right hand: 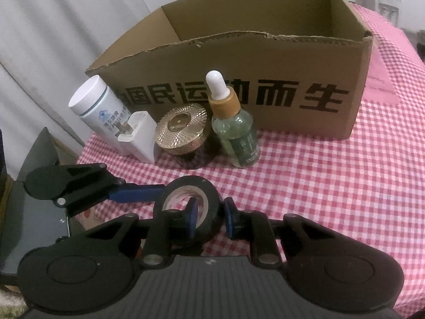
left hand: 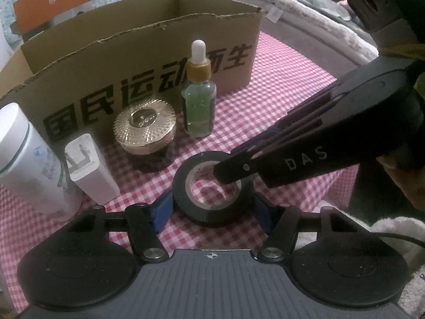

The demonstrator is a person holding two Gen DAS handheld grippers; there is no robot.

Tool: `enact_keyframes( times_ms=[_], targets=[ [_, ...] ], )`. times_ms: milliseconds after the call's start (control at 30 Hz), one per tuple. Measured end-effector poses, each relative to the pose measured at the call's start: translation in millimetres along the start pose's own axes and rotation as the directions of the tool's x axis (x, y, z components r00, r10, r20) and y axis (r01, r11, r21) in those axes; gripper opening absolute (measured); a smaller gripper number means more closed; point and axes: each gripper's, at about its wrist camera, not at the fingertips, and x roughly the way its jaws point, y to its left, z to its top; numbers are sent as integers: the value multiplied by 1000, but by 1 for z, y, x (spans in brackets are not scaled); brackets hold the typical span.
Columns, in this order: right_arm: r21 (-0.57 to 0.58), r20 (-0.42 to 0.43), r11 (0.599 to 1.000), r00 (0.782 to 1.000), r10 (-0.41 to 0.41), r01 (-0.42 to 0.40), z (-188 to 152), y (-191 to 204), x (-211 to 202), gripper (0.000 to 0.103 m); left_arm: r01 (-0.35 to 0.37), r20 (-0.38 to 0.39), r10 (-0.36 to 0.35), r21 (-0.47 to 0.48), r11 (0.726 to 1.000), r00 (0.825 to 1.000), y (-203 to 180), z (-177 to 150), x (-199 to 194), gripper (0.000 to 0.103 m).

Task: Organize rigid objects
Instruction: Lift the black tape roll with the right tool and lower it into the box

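- Since the brown cardboard box [right hand: 239, 61] with black printed characters shows only bare inner walls in the right wrist view, the organizing looks barely begun; its floor is hidden, so whether anything already lies inside cannot be told.
- Farthest left on the red-and-white checked tablecloth [right hand: 332, 180] stands a white cylindrical plastic bottle [right hand: 98, 111] with a flat white cap, upright and untouched.
- Just beside it, touching or nearly so, stands a white rectangular charger plug [right hand: 139, 135].
- Next comes a squat round jar with a ribbed gold lid [right hand: 182, 130], still in front of the box wall.
- To its right stands a clear glass dropper bottle [right hand: 236, 133] of greenish liquid with a tan collar and white rubber bulb, upright.
- Nearer the cameras lies a black roll of electrical tape [left hand: 212, 188], flat on the cloth, the only item being handled.
- The left gripper [left hand: 212, 210] straddles the roll from outside, its blue pads at the roll's two sides; whether they press on it or merely flank it cannot be told.
- The right gripper [right hand: 209, 219] has one finger inside the roll's core and one outside, closed on the roll's wall.
- By this reading, five items remain outside the box: the tape is about to be lifted, and the other four wait in their row.
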Motion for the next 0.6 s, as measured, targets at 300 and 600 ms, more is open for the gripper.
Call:
enact_keyframes(
  times_ms=[300,600],
  targets=[
    [1,5,1000,1000,-9,9,-2,-2,-1,22,2,-12,-2,17,1000,1000,-1,5,4,67],
    [-18,25,1000,999,-21,21,-1,0,2,22,-4,6,4,14,1000,1000,0,5,2,66]
  ],
)
